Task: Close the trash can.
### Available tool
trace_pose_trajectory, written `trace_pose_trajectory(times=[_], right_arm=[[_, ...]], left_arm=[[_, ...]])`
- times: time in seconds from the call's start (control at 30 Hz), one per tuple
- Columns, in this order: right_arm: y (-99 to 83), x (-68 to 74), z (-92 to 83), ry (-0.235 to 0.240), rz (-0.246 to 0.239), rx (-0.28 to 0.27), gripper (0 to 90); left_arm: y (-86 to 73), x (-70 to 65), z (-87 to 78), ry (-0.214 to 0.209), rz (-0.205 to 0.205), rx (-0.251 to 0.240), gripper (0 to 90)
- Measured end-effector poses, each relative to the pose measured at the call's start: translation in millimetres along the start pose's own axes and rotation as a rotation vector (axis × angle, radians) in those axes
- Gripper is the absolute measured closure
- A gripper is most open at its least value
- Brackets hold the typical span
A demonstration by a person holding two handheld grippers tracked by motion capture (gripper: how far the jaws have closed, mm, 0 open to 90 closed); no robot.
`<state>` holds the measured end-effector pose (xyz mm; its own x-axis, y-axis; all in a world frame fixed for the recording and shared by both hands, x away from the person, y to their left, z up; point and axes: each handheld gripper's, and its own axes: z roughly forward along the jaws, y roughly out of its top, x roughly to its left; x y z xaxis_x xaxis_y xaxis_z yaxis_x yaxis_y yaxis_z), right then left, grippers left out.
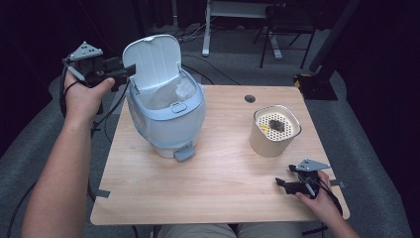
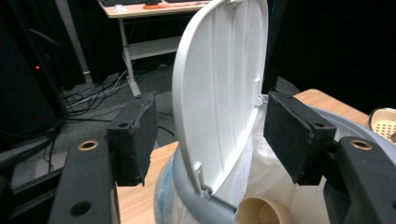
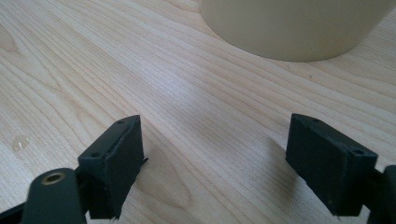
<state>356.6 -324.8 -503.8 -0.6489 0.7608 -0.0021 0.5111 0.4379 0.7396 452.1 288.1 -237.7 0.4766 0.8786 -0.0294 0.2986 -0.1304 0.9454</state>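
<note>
**Left tongs at the raised bin lid, right tongs resting low**

From the high view, the left tongs (image 1: 130, 70) are at the edge of the raised lid (image 1: 152, 60) of the pale blue bin (image 1: 171, 121), which stands on the left part of the bench (image 1: 218, 178). The right tongs (image 1: 280, 182) are near the front right corner, below the cream container (image 1: 274, 131).

In the left gripper view, the left tongs (image 2: 210, 133) stand wide open, the lid (image 2: 224, 79) between the pads, touching neither.

In the right gripper view, the right tongs (image 3: 212, 158) are open and hold nothing, just above the wood.
</note>
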Motion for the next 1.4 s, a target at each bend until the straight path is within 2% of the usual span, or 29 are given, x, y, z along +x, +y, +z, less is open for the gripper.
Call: trace_pose_trajectory(times=[0.1, 0.27, 0.37, 0.47, 0.6, 0.8, 0.93, 1.03, 1.27, 1.33, 1.4], right_arm=[[0.0, 0.1, 0.1, -0.001, 0.001, -0.001, 19.4], [0.0, 0.1, 0.1, -0.002, 0.001, -0.001, 19.4], [0.0, 0.1, 0.1, -0.001, 0.001, -0.002, 19.4], [0.0, 0.1, 0.1, -0.001, 0.000, -0.001, 19.4], [0.0, 0.0, 0.0, 0.000, 0.000, 0.000, 19.4], [0.0, 0.1, 0.1, -0.001, 0.001, -0.001, 19.4], [0.0, 0.0, 0.0, 0.000, 0.000, 0.000, 19.4], [0.0, 0.1, 0.0, -0.001, 0.000, 0.000, 19.4], [0.0, 0.1, 0.0, -0.002, 0.000, 0.000, 19.4], [0.0, 0.1, 0.1, -0.001, 0.001, -0.001, 19.4], [0.0, 0.1, 0.0, 0.000, 0.000, 0.000, 19.4]], left_arm=[[1.0, -1.1, 3.0, -0.028, 0.002, -0.006, 36.6], [1.6, -1.7, 2.0, -0.051, 0.008, -0.005, 34.6], [1.1, -3.9, -2.4, -0.069, 0.030, -0.001, 37.4], [-0.8, -10.9, -7.7, -0.115, 0.043, 0.002, 40.6], [-5.7, -23.9, -13.0, -0.147, 0.085, 0.024, 40.1], [-15.3, -38.4, -15.4, -0.210, 0.085, 0.036, 41.0], [-18.7, -48.6, -14.2, -0.289, 0.070, 0.042, 45.1], [-19.9, -55.1, -9.9, -0.317, 0.079, 0.067, 48.5], [-24.7, -66.9, 5.6, -0.399, 0.048, 0.113, 53.4], [-25.4, -69.5, 10.2, -0.409, 0.046, 0.127, 54.7], [-25.8, -70.8, 14.5, -0.396, 0.048, 0.132, 56.2]])
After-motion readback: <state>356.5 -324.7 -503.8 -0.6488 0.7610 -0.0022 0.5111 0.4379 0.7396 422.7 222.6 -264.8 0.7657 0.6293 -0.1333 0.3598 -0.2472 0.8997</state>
